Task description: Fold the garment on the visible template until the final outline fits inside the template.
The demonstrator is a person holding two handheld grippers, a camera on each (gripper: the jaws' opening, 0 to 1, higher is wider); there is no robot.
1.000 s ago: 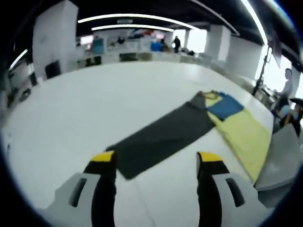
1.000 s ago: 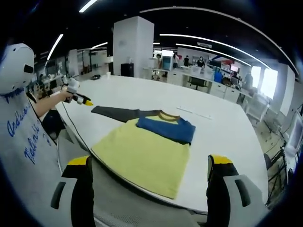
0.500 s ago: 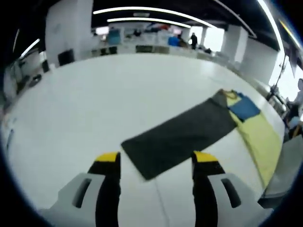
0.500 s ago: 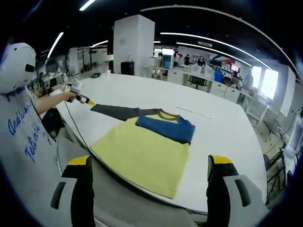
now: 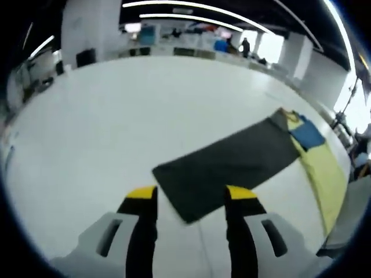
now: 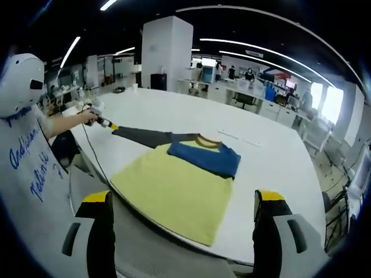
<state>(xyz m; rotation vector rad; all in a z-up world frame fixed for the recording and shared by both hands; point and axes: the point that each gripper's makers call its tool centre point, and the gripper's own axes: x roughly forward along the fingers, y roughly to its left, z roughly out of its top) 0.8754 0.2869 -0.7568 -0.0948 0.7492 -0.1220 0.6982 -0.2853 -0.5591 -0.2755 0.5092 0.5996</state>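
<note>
While our left hand-held gripper (image 5: pixel 191 200) hovers open straddling the cuff of the dark grey sleeve (image 5: pixel 229 165), whose long axis runs away toward the one yellow, blue-sleeved shirt (image 6: pixel 179 185) on the white counter (image 5: pixel 116 116), our right hand-held gripper (image 6: pixel 182 208) waits open, farther off.

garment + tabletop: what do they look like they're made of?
Garment: looks like soft knit fabric, matte. The yellow body, the blue sleeve folded across it and the dark grey sleeve all lie limp and flat, with no shine. Exact fibre can't be told.

Table: smooth white hard surface, probably laminate or coated board, with a faint sheen and no grain.
</note>
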